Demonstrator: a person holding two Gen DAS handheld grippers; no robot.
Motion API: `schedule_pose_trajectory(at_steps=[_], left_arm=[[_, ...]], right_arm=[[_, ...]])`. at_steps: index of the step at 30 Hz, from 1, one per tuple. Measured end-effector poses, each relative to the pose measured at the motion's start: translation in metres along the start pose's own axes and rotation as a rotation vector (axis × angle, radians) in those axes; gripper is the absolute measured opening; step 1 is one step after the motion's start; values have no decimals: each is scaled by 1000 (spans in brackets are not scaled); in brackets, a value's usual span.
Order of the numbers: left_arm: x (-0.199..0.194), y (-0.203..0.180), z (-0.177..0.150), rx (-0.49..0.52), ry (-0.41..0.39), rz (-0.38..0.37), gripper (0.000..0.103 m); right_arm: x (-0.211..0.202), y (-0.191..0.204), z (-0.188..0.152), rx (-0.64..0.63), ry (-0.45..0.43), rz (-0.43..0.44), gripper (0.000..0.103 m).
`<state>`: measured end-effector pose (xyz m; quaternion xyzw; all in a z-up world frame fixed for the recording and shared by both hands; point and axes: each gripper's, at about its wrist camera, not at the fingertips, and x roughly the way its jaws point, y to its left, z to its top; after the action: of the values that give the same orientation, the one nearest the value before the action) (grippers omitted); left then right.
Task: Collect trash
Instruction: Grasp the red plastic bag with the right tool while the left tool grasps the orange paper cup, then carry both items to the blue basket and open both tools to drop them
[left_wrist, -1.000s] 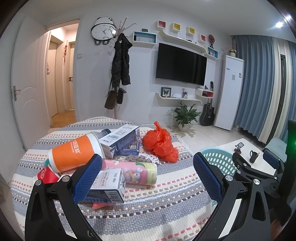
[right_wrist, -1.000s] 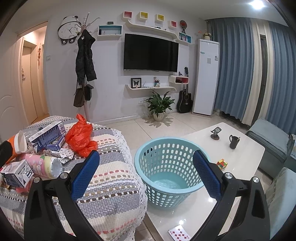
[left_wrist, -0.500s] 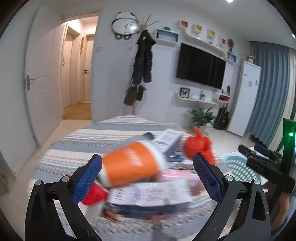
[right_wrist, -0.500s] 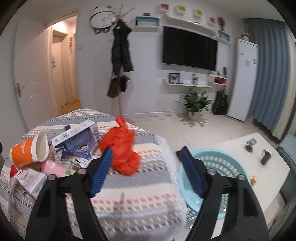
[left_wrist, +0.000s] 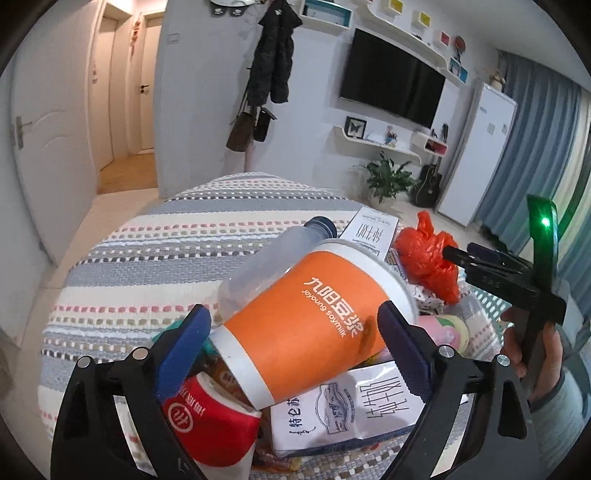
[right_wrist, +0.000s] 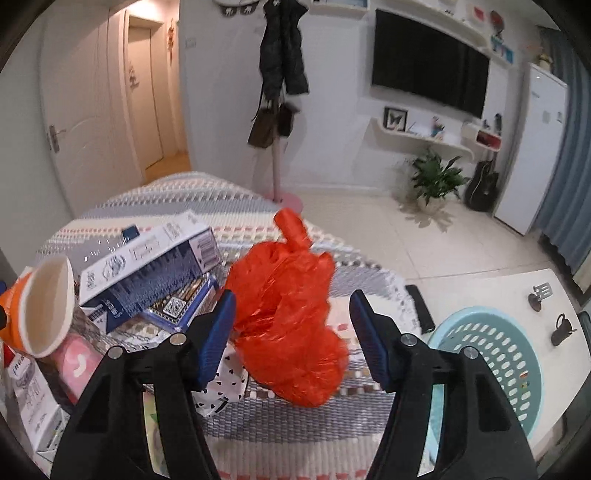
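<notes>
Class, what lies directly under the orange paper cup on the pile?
Under the orange paper cup show a red cup and a white carton; anything deeper is covered.

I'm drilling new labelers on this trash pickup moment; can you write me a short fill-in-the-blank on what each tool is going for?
1. Between the left tool fingers lies a paper cup coloured ____.
2. The right tool is closing around a crumpled red plastic ____.
3. The perforated basket at the right is pale ____.

Missing words: orange; bag; blue
</notes>
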<state>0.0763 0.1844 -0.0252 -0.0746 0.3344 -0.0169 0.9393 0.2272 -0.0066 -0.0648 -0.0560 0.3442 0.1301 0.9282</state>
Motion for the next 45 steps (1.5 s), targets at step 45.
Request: schedule_pose_trajectory(at_steps=[45], left_arm=[[15,-40,-11,211,95,-134,52]], right_arm=[[-47,-6,-10,46,-101,113,26]])
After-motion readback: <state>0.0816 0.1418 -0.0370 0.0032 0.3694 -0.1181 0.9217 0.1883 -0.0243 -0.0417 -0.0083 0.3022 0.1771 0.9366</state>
